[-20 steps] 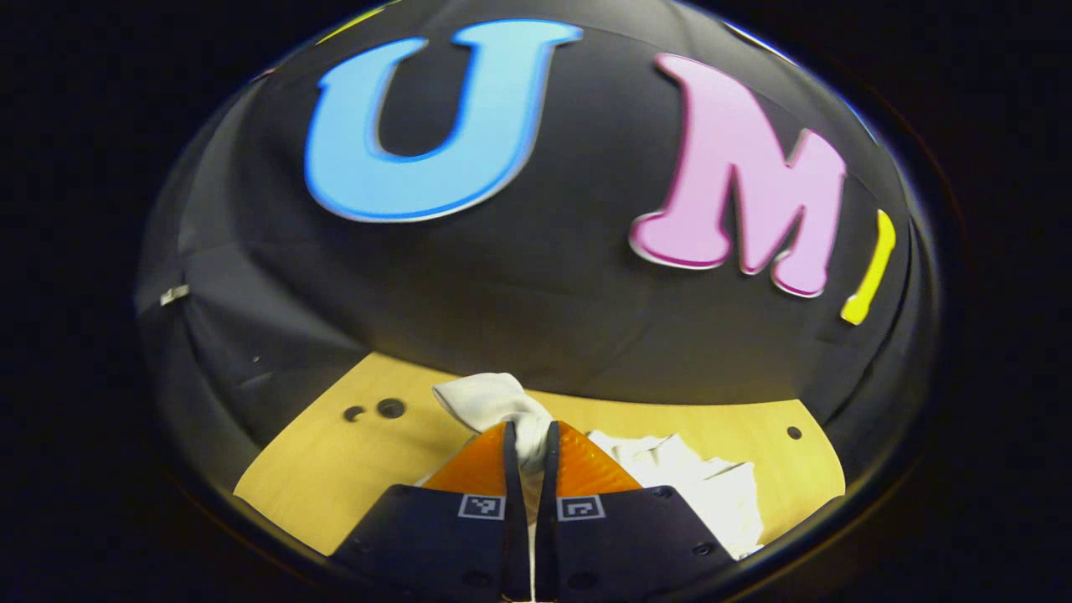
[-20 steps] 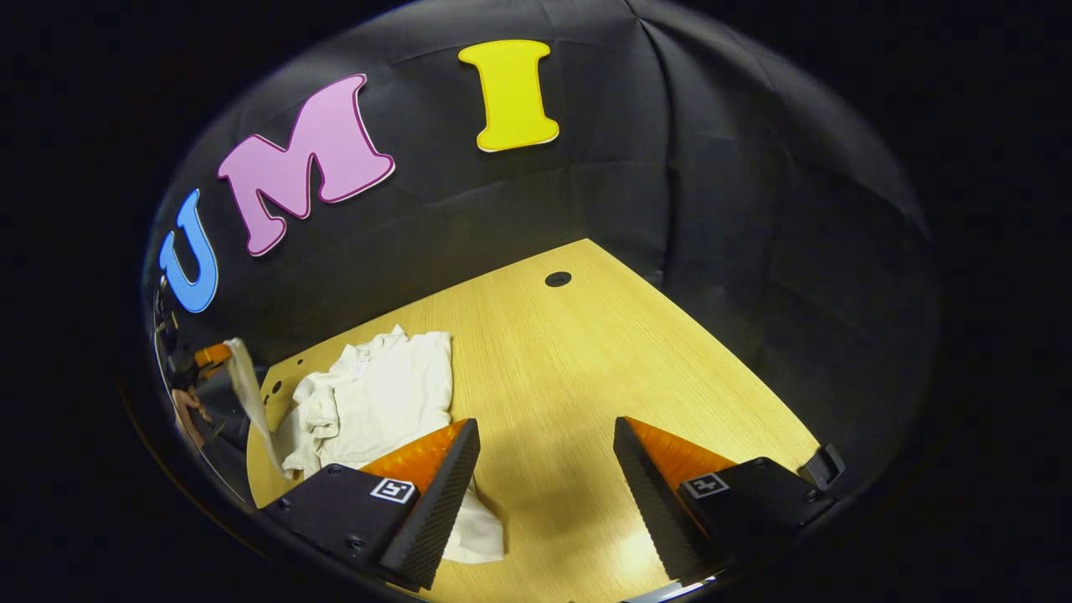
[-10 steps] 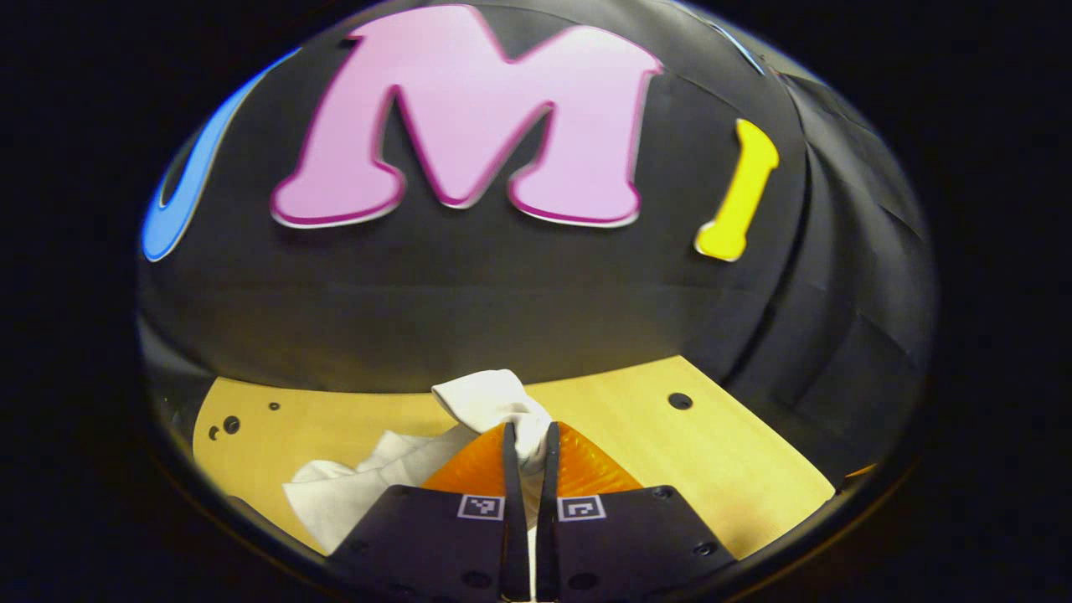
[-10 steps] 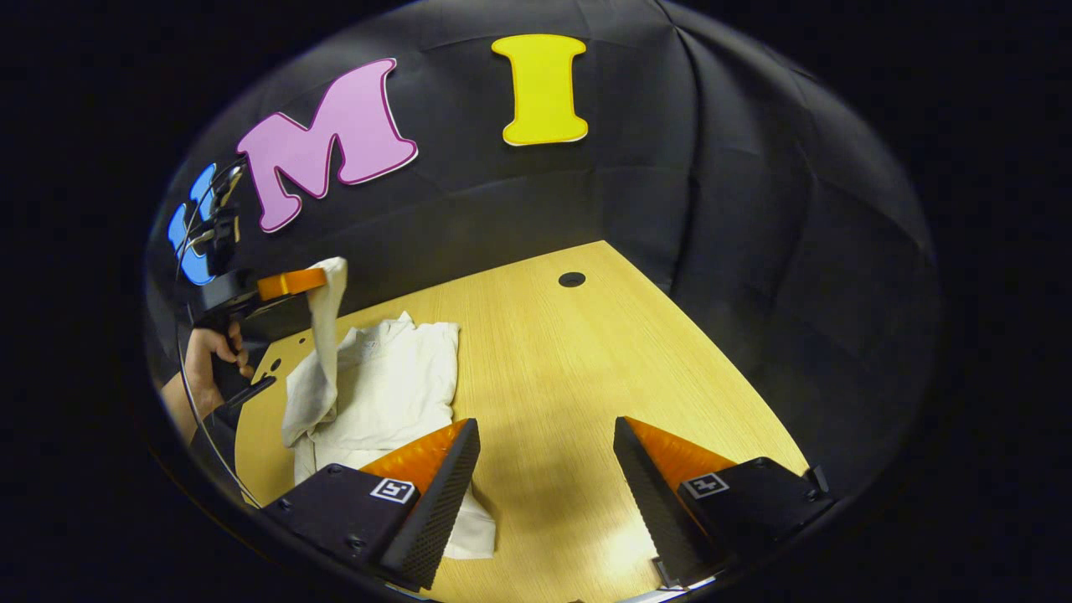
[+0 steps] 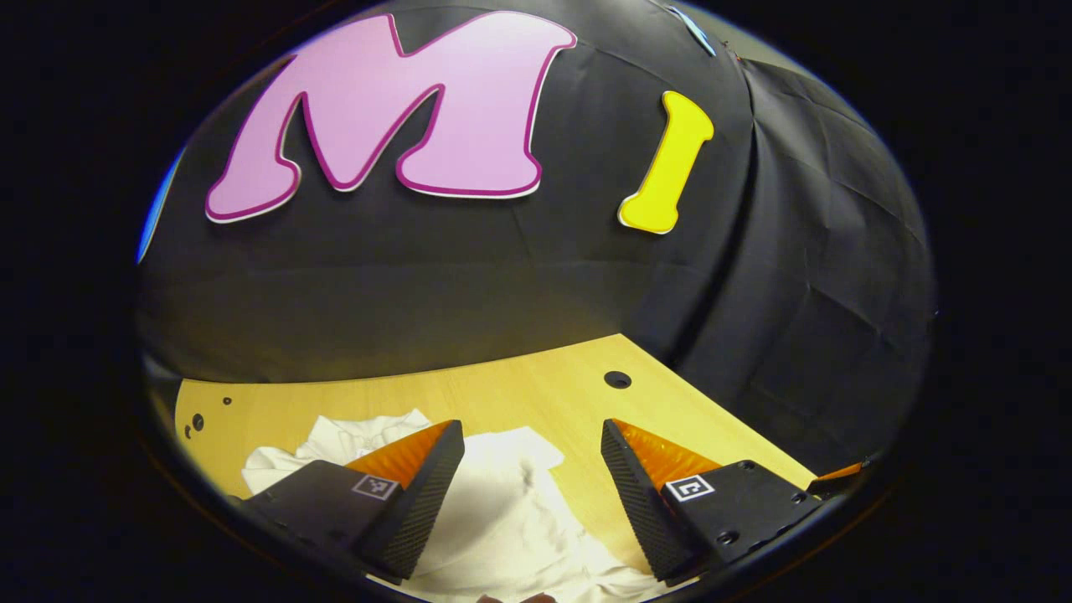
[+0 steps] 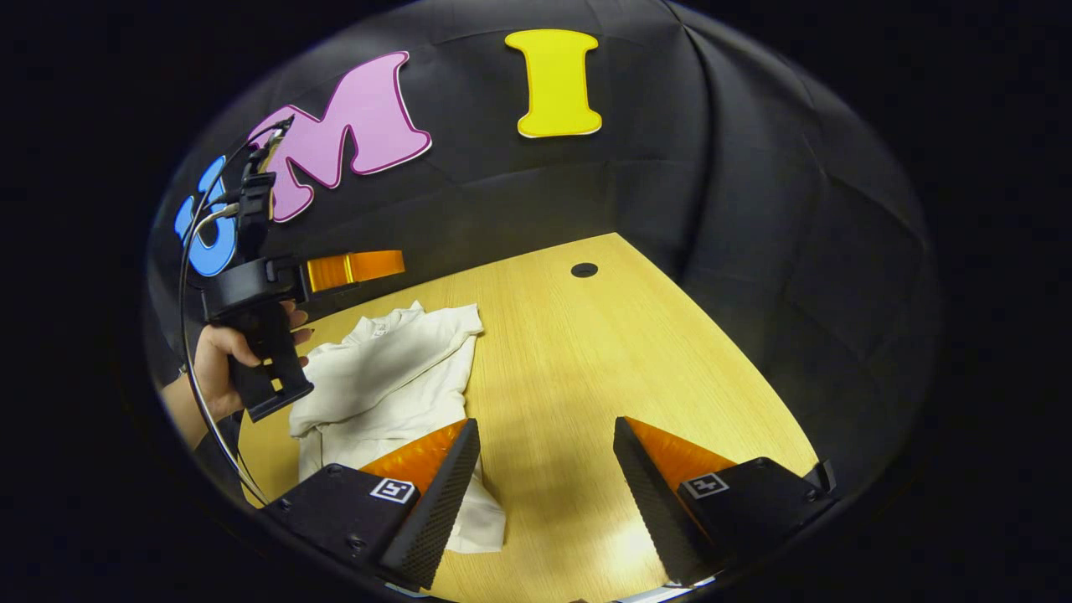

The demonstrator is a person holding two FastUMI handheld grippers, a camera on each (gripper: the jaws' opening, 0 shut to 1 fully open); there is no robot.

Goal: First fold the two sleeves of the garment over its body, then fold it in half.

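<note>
- Left gripper view: the left gripper point(image 5: 529, 477) is spread wide, gripping nothing, above the white garment point(image 5: 502, 523) on the wooden table point(image 5: 536, 394).
- Right gripper view: the right gripper point(image 6: 544, 481) gapes empty over the table; the garment lies crumpled at its left.

Black cloth wall point(image 6: 754, 209) backs a light wooden table point(image 6: 586, 352) with round holes.

The light wooden bench point(image 6: 586, 352) lies bare from its middle to its right edge and far corner, giving open passage there. The crumpled white cloth garment point(image 6: 394, 377) covers the left part. Above the garment's left side, the left gripper point(image 6: 356, 268) and the hand point(image 6: 222, 360) holding it block passage.
</note>
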